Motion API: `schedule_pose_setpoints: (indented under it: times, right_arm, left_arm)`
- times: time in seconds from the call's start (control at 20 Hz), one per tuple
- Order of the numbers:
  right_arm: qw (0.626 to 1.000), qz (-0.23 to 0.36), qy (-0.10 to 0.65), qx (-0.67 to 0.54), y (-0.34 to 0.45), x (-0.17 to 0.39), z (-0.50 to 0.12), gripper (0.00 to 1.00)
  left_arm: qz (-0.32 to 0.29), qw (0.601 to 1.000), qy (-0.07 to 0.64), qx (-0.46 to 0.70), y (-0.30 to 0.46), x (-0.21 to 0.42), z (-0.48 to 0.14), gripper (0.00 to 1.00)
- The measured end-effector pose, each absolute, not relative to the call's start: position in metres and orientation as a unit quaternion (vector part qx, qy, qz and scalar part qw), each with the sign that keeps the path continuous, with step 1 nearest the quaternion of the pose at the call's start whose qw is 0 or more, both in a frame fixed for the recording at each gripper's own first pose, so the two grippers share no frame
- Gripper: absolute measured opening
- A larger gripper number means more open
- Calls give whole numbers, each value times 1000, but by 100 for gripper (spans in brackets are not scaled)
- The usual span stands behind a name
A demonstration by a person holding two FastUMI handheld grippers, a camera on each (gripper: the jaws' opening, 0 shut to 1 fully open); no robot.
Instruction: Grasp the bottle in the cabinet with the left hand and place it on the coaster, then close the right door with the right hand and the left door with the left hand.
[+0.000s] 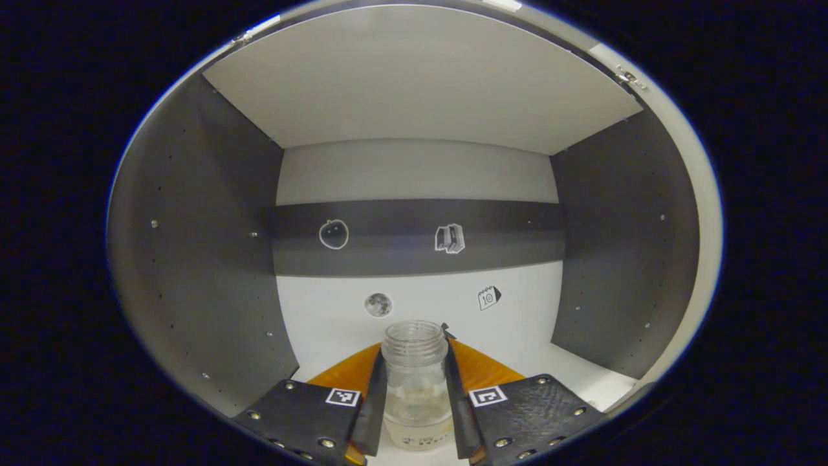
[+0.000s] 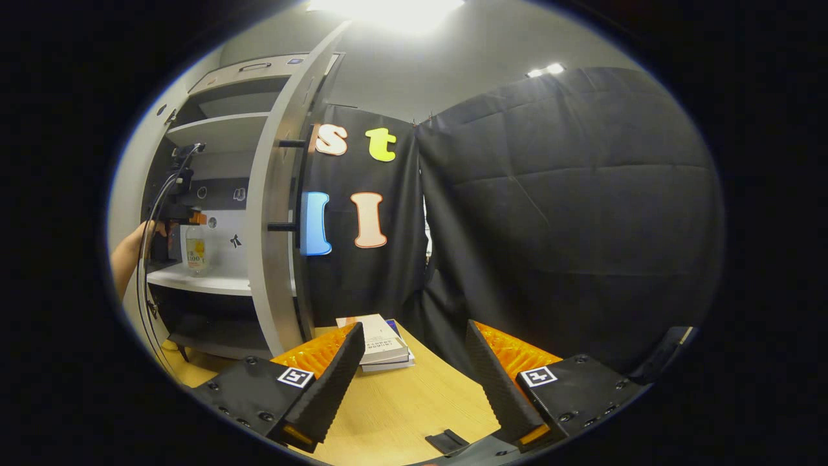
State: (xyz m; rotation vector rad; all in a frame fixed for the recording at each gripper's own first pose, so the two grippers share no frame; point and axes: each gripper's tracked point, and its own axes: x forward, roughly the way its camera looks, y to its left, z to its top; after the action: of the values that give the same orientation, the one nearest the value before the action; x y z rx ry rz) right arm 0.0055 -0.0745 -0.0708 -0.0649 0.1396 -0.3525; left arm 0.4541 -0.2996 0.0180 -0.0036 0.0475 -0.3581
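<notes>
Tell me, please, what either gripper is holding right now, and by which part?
The left gripper is shut on the clear bottle, fingers pressing its body below the neck. The right gripper is open and holds nothing.

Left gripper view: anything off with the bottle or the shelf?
Nothing stands out. The bottle stands upright on the cabinet shelf, uncapped, with the left gripper closed around it. No spill or damage shows; the stickers on the back wall look deliberate.

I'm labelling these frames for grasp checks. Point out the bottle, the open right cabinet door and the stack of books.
bottle [image 1: 417,388]: left gripper view, clear body between the fingers.
right cabinet door [image 2: 275,213]: right gripper view, door's front edge.
stack of books [image 2: 383,346]: right gripper view, top cover.
</notes>
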Motion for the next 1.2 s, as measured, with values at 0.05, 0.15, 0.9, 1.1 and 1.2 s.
schedule_pose_setpoints:
  times: [0.05, 0.15, 0.9, 1.1, 1.2]
  right_arm:
    - [982, -174, 68, -29, -75, 6, -71, 100]
    - [983, -168, 70, -23, -75, 7, -71, 100]
    - [994, -80, 67, -18, -70, -8, -62, 96]
    - [996, -60, 70, -15, -70, -16, -63, 96]
    - [996, -50, 72, -13, -71, -21, -63, 100]
  left_arm:
    - [-183, 983, 27, -4, -301, 453, 18, 42]
    - [-191, 981, 32, -11, -301, 445, 19, 41]
    - [-178, 983, 11, -33, -253, 338, 42, 43]
    - [-174, 984, 1, -26, -246, 308, 42, 43]
    - [-172, 985, -4, -24, -241, 295, 42, 42]
